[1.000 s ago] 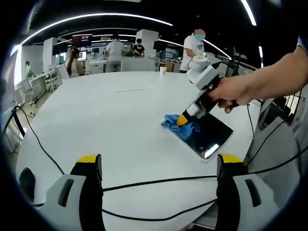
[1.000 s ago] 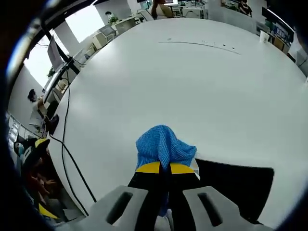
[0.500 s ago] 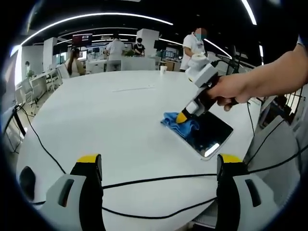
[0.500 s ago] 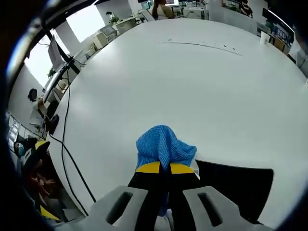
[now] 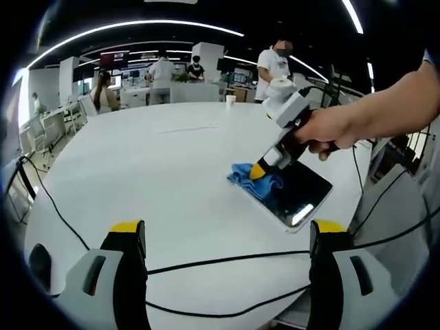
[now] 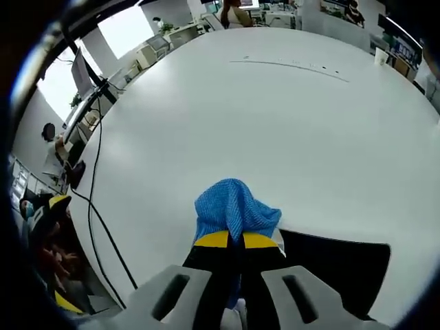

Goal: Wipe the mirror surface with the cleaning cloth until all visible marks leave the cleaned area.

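Left gripper view showed a big round white table (image 5: 158, 172), smooth and matte, with thin black cables (image 5: 227, 260) across its near edge. The mirror (image 5: 297, 194) lay flat on the table's right side: a dark glossy rectangle with rounded corners and a pale rim, close to the table edge. The cleaning cloth (image 5: 256, 179), blue, soft and bunched, sat on the mirror's far-left corner, half spilling onto the table. The right gripper (image 5: 260, 170), held by a hand (image 5: 331, 132), pinched the cloth between closed yellow-tipped jaws. The left gripper (image 5: 223, 237) hung near the table edge, jaws wide, holding nothing.

Risks, as judgement: nothing pinned the mirror, so a hard wipe could push it toward the right edge. The bunched cloth touched little glass, so marks could be missed. Hard jaw tips could scrape the glass if the cloth slipped.

Right gripper view showed the cloth's woven texture (image 6: 235, 209) above the closed jaws.
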Demonstrator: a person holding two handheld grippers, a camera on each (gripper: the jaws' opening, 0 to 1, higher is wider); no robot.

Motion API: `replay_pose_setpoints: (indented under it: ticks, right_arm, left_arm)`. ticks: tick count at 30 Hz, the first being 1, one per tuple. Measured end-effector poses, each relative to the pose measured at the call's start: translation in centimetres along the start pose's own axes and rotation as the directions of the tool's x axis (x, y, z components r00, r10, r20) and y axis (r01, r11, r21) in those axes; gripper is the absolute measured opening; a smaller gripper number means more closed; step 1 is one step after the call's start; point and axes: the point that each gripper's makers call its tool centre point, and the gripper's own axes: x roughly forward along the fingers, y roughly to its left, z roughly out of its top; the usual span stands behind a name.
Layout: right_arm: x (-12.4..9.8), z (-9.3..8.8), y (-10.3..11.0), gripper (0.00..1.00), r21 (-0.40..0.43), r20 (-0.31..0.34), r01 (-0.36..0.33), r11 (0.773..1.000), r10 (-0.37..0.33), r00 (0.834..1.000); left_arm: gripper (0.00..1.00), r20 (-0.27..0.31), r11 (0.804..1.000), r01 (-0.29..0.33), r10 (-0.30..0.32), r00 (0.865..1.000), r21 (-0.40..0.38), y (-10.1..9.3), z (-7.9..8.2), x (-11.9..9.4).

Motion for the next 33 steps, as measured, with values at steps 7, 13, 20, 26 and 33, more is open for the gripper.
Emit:
replay_pose_setpoints:
  ticks: [7,13,20,26,33]
  right_arm:
    - [-0.1,-0.1,0.1,0.0,-0.002,0.005,-0.009,1.0,0.009,1.0]
    - [-0.3,-0.2,-0.1,0.0,0.007,0.0,-0.011,1.0,0.011,1.0]
    - [-0.7,-0.6,-0.5,0.0,0.014,-0.002,-0.01,1.0,0.01,1.0]
    - [-1.3,-0.8,-1.1,0.0,0.022,-0.006,-0.007,1.0,0.007,1.0]
    - [-1.6,-1.1,-1.8,0.0,0.03,-0.01,-0.003,1.0,0.003,1.0]
  left_arm:
    - [0.99,0.003,1.0,-0.016,0.016,1.0,-0.006,0.5,0.1,-0.1]
    - [0.99,-0.002,1.0,-0.009,0.009,1.0,0.005,0.0,0.0,-0.2]
    - [0.99,-0.004,1.0,-0.016,0.016,1.0,0.004,0.4,-0.1,-0.3]
    - [0.99,-0.001,1.0,-0.02,0.02,1.0,0.011,0.5,0.2,-0.4]
    - [0.99,-0.001,1.0,-0.022,0.022,1.0,0.013,0.3,0.1,-0.4]
